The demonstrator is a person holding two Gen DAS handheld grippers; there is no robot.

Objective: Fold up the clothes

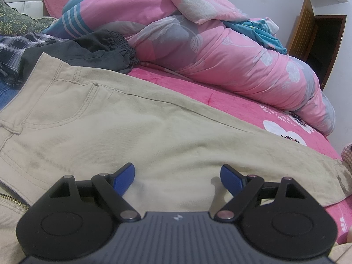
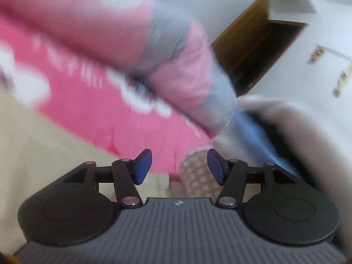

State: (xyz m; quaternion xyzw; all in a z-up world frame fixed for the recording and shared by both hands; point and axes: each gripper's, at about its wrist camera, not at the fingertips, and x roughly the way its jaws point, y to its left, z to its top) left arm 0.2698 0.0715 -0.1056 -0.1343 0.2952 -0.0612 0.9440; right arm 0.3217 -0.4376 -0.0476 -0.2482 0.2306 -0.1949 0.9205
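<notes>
Beige trousers [image 1: 132,121] lie spread flat on the pink bedsheet [image 1: 220,101], waistband and pocket at the left, the leg running to the right. My left gripper [image 1: 177,171] hovers open just over the lower part of the trousers, with nothing between its blue pads. The right wrist view is blurred. There my right gripper [image 2: 179,165] stands open with nothing gripped; the beige cloth [image 2: 33,132] lies to its left and below, at the bed's edge.
A bunched pink floral quilt [image 1: 220,50] fills the far side of the bed. A dark grey garment with an elastic waistband [image 1: 88,50] and a plaid garment [image 1: 17,46] lie beyond the trousers. A pink checked thing [image 2: 195,176] sits beyond the right gripper. A wooden door [image 1: 305,26] stands open at the far right.
</notes>
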